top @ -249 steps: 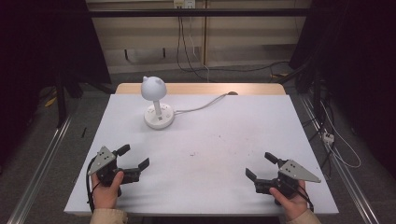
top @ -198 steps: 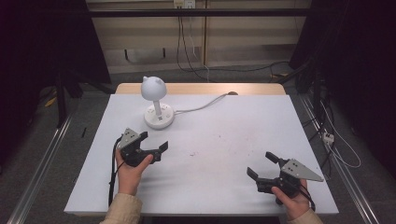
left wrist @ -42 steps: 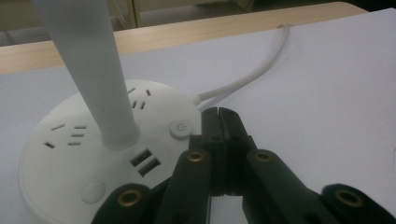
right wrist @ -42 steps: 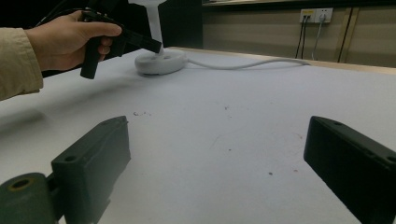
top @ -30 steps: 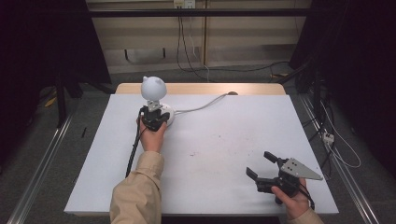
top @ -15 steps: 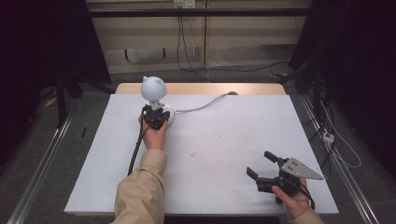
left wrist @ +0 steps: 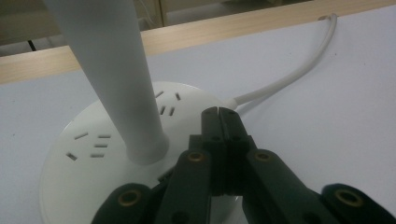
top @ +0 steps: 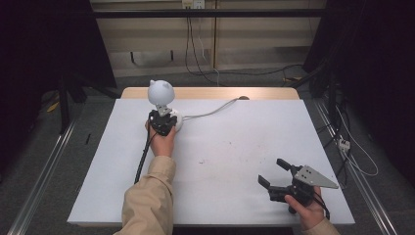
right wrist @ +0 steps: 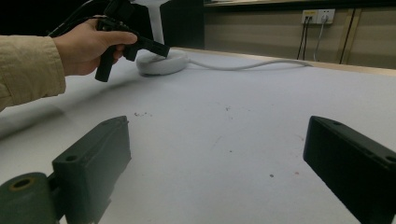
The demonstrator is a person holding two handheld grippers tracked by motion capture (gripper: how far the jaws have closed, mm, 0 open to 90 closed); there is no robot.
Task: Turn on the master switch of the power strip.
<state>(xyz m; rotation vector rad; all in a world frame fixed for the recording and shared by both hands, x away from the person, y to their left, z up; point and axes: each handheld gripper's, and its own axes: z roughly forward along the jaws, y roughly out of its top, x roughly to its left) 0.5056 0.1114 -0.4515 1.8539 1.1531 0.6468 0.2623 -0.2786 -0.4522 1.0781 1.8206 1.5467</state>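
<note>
A small white desk lamp with a round head stands at the table's back left. Its round slotted base and its stem show close up in the left gripper view. My left gripper is shut, jaws pressed together with nothing between them, and its tip rests over the base right of the stem. From the right gripper view it reaches the base. My right gripper sits open at the front right, its jaws wide apart over bare table.
The lamp's white cord runs from the base to the table's back edge. The white table top has a few small marks. Cables and a power strip lie on the floor at the right.
Over the earlier frames my left gripper moved from the front left up to the lamp base and shut. In the last second it edged slightly further onto the base. The right gripper stayed put.
</note>
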